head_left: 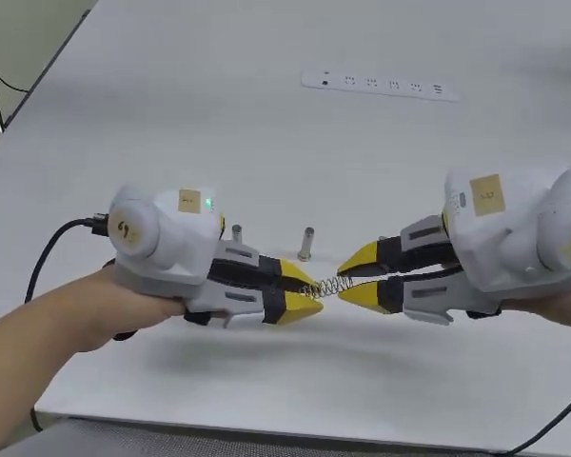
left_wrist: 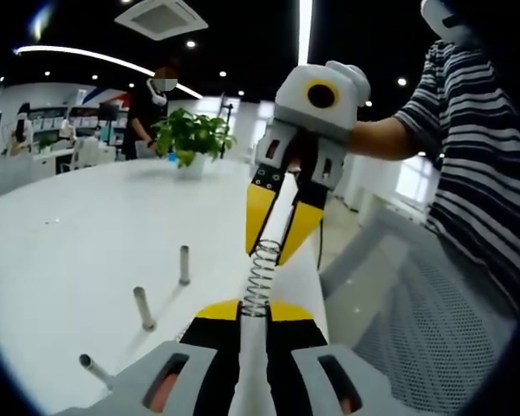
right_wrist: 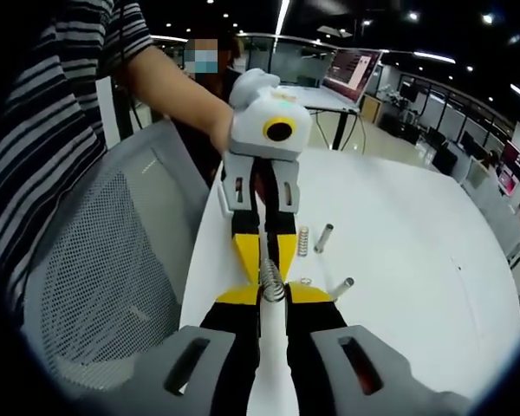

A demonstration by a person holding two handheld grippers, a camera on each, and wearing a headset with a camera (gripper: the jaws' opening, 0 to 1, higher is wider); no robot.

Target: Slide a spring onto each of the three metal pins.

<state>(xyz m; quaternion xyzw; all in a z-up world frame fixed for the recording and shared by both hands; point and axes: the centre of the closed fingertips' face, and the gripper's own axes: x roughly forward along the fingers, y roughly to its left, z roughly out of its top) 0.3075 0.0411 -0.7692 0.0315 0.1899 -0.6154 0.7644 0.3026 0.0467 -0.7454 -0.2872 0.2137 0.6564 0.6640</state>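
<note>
Clamping opposite ends of one spring, left tongs, right tongs, both narrow

Upright pins mid-table; bare tabletop beyond, up to power strip

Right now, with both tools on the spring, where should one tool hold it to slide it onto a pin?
I would hold the spring near one end, pinching across the coils from the side. Its bore runs lengthwise, so the other end must stay free to drop over an upright pin.
</note>
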